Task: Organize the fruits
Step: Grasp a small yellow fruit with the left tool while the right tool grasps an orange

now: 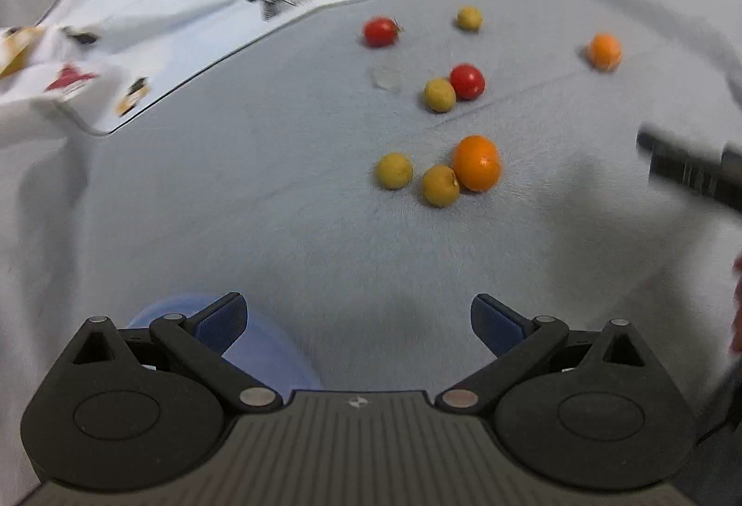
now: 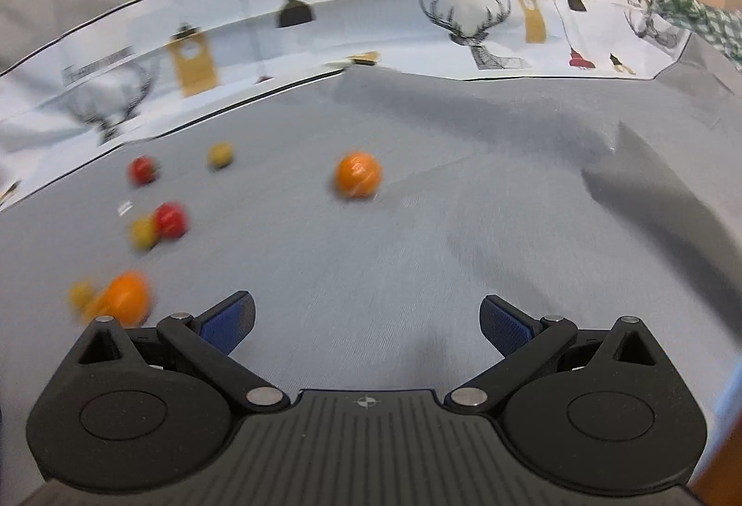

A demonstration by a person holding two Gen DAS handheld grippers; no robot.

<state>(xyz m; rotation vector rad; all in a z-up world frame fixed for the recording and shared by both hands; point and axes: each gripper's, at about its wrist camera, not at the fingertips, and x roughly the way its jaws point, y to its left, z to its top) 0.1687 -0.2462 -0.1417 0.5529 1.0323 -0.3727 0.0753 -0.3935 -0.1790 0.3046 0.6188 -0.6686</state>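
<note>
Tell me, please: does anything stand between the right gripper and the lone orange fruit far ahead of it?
Nothing visible does. The right gripper is open, and only bare grey cloth lies between it and the orange fruit. The other fruits sit off to the left.

The white printed cloth (image 2: pixel 371 28) at the far side carries a line of dark lettering above a drawn stag's head (image 2: pixel 468 23). It seems to begin "Fashion", but blur leaves the rest unreadable in both views
</note>
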